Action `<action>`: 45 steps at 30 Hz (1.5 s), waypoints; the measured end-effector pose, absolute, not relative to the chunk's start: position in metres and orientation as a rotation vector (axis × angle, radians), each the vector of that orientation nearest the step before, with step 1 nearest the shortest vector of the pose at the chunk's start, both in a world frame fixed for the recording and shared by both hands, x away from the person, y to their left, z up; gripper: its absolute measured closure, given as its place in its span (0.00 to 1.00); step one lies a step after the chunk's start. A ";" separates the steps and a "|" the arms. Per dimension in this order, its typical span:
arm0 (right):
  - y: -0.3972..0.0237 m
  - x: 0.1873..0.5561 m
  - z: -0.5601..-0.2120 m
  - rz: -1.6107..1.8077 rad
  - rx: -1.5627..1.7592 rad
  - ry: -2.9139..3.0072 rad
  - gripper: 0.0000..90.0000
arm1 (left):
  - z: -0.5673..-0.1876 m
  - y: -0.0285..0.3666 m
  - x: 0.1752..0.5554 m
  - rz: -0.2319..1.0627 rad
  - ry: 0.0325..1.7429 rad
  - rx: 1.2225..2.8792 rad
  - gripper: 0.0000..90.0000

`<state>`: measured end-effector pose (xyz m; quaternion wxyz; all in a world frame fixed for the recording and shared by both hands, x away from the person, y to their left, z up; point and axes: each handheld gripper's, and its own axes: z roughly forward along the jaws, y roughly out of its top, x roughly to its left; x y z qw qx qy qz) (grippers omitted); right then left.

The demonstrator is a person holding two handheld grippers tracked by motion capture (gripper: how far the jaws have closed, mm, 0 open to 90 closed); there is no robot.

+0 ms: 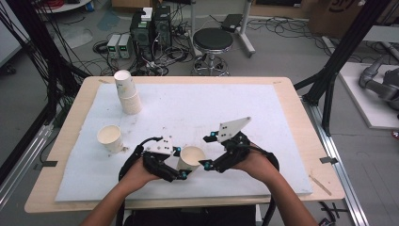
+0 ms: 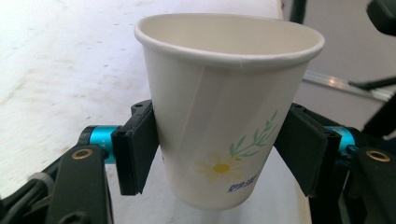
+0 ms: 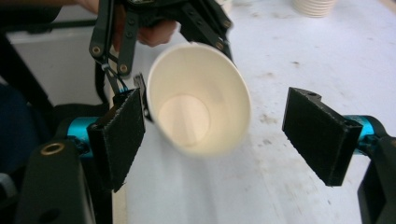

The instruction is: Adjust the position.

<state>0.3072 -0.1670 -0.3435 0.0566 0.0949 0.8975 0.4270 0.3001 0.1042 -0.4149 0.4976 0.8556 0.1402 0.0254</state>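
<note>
**Left tool clamping a daisy cup while the right tool stands apart**

Near the bottom centre of the high view, the left tool (image 1: 181,162) is gripping a paper cup (image 1: 191,158) by its sides, holding it just above the white surface (image 1: 263,108). In the left gripper view the pads (image 2: 135,149) are pressing on both walls of this cup (image 2: 224,107), which is standing upright, mouth up, with a printed daisy (image 2: 219,167) facing the camera. The cup is holding nothing; its bare bottom is showing in the right gripper view (image 3: 198,100).

The right tool (image 1: 204,150) is sitting just right of the cup, its jaws standing wide apart and gripping nothing. In its own view the cup is lying between the two pads (image 3: 119,135) without touching the far one; whether the near one is grazing it I cannot tell.

Around them, a single cup (image 1: 109,138) is standing at the left of the frame, well apart from the tools, mouth open. A stack of cups (image 1: 127,92) is leaning at the upper left. Beyond the surface, a black stool (image 1: 213,44) and boxes with cables (image 1: 150,30) are crowding the floor.
</note>
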 end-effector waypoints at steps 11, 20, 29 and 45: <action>-0.225 0.294 -0.380 1.372 0.586 2.442 0.24 | -0.426 0.134 0.300 0.237 0.496 1.899 0.35; -0.262 0.288 -0.403 1.461 0.802 2.256 0.24 | -0.423 0.150 0.300 0.359 0.563 1.817 0.36; -0.274 0.285 -0.410 1.403 0.838 2.216 0.24 | -0.421 0.154 0.296 0.427 0.551 1.804 0.36; -0.278 0.282 -0.408 1.421 0.860 2.170 0.24 | -0.425 0.158 0.296 0.434 0.568 1.783 0.36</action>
